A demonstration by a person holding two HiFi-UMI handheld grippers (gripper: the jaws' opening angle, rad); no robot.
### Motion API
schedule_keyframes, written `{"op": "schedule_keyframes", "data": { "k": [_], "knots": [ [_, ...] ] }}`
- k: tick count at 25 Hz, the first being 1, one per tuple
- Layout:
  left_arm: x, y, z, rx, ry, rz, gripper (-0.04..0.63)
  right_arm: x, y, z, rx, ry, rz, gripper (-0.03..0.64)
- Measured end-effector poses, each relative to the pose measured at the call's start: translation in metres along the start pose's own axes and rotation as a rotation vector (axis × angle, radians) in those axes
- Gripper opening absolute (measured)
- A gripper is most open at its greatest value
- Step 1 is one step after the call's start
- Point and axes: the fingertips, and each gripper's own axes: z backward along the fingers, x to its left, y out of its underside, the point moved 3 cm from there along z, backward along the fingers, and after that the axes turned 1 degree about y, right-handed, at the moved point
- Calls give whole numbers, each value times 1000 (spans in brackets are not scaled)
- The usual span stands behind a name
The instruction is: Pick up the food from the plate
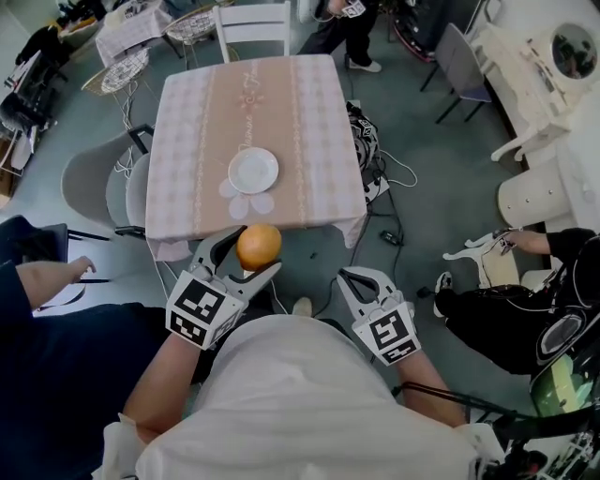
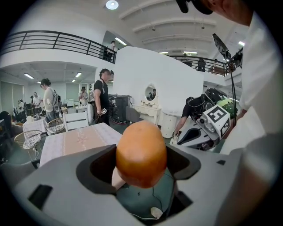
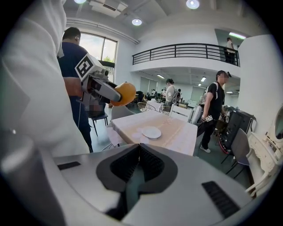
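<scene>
Orange fruit (image 1: 258,247), white plate (image 1: 253,171)

Large open hall: railed mezzanine (image 3: 185,50) above, cloth-covered table (image 1: 309,122) and white chair (image 1: 253,23) below.

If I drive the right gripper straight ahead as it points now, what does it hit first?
The right gripper would likely meet the table at its near edge, short of the white plate; nothing shows between, though depth is unclear.

My head camera looks steeply down on the tabletop (image 1: 309,131); cameras on my left tongs (image 1: 258,249) and right tongs (image 1: 352,277) look close along their jaws toward that same tabletop.
</scene>
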Motion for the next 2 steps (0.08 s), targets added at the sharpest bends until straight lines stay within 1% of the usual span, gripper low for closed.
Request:
{"op": "schedule_keyframes", "data": {
  "k": [2],
  "knots": [
    [2, 0, -3, 0, 1, -3, 353, -2, 1, -2, 1, 1, 1, 14]
  ]
}}
